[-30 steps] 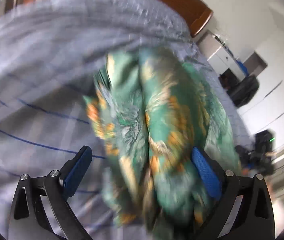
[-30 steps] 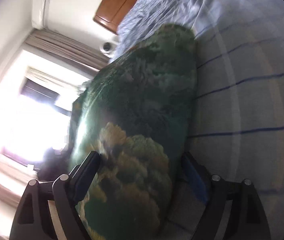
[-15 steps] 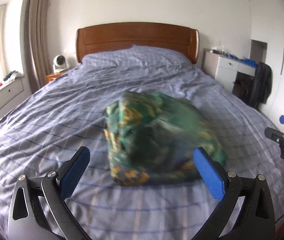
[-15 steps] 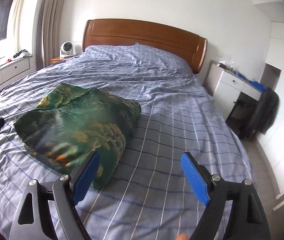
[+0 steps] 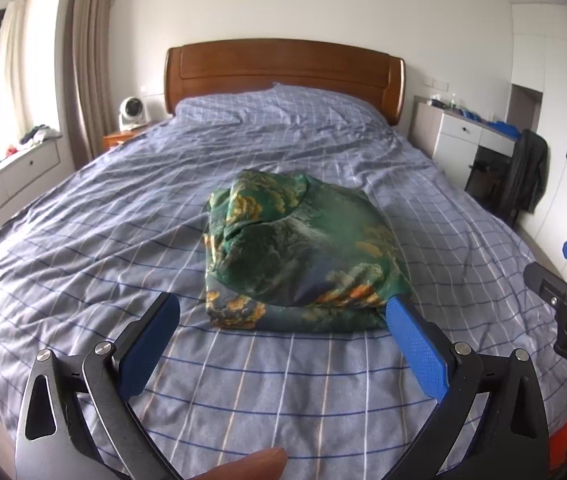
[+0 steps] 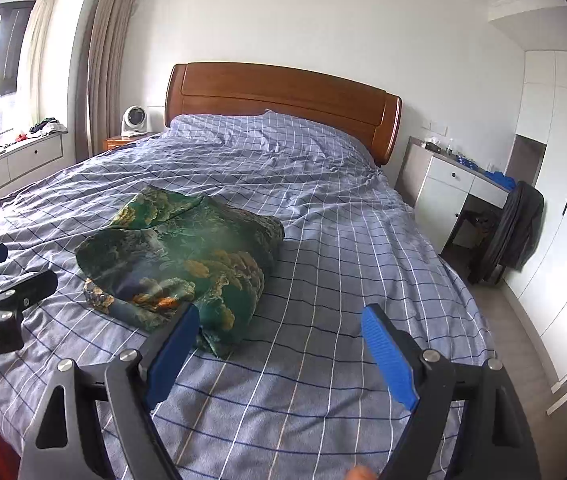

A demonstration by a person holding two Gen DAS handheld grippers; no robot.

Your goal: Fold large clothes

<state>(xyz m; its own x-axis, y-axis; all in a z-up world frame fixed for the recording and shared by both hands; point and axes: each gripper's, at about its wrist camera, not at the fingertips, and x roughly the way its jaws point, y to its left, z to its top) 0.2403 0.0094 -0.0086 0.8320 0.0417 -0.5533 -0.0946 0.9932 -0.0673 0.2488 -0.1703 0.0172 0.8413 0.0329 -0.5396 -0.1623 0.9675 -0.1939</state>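
Note:
A green garment with orange and gold print (image 5: pixel 299 252) lies folded in a thick bundle in the middle of the bed (image 5: pixel 83 216). It also shows in the right wrist view (image 6: pixel 179 260), left of centre. My left gripper (image 5: pixel 281 318) is open and empty, held above the bed just short of the bundle's near edge. My right gripper (image 6: pixel 277 320) is open and empty, to the right of the bundle and above the checked cover. Each gripper shows at the edge of the other's view.
The bed has a blue checked cover (image 6: pixel 343 240) and a wooden headboard (image 5: pixel 283 68). A white desk with a dark coat hung on it (image 6: pixel 519 224) stands right of the bed. A low cabinet under the window (image 5: pixel 7 176) runs along the left.
Both grippers have let go of the garment and pulled back toward the foot of the bed. The folded bundle now rests on the cover.

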